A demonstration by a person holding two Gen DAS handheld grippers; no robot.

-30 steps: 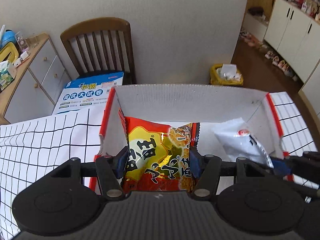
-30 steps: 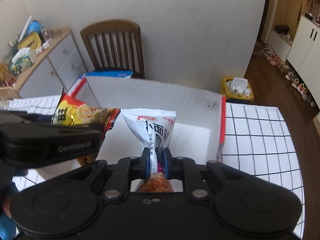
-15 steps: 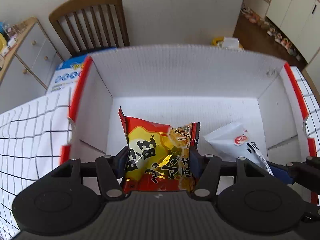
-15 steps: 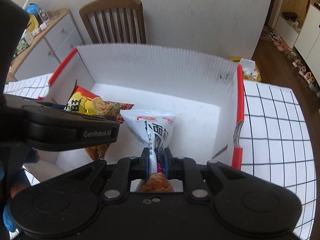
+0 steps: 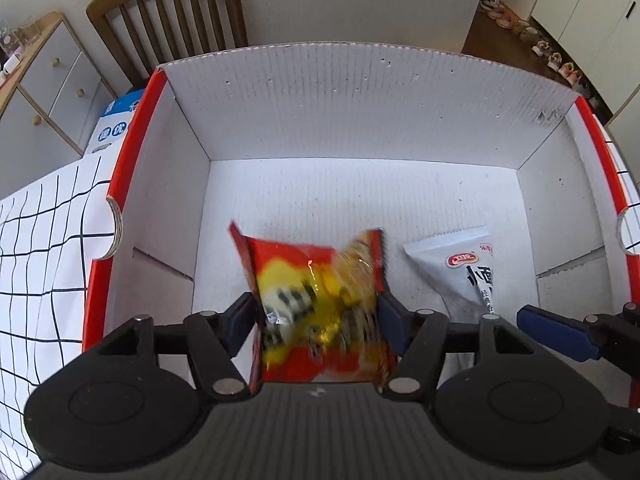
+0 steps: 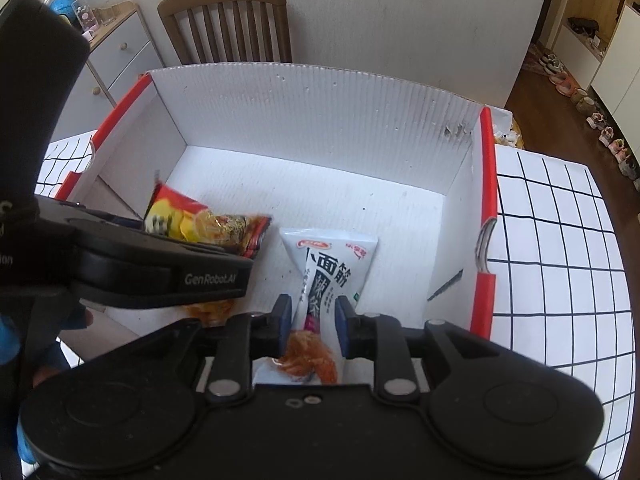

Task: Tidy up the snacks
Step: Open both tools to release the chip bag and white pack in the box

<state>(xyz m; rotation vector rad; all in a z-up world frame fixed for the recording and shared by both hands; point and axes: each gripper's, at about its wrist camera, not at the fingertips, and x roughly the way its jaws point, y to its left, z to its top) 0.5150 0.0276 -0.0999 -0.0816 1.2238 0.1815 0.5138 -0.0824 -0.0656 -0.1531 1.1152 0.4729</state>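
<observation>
Snack packets over my white box (image 5: 360, 128): yellow-red packet (image 5: 320, 308) between left gripper's (image 5: 316, 320) opening jaws, white packet (image 6: 332, 268) between right gripper's (image 6: 310, 316) opening jaws.

The left gripper (image 5: 316, 320) is opening around a blurred red-and-yellow snack bag (image 5: 316, 300) inside the white box (image 5: 360, 120) (a white packet (image 5: 460, 268) lies beside it).

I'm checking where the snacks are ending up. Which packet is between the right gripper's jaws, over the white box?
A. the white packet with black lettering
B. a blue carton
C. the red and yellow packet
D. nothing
A: the right wrist view shows the white packet between the opening jaws of the right gripper, above the box; the red and yellow packet is at the left gripper.
</observation>
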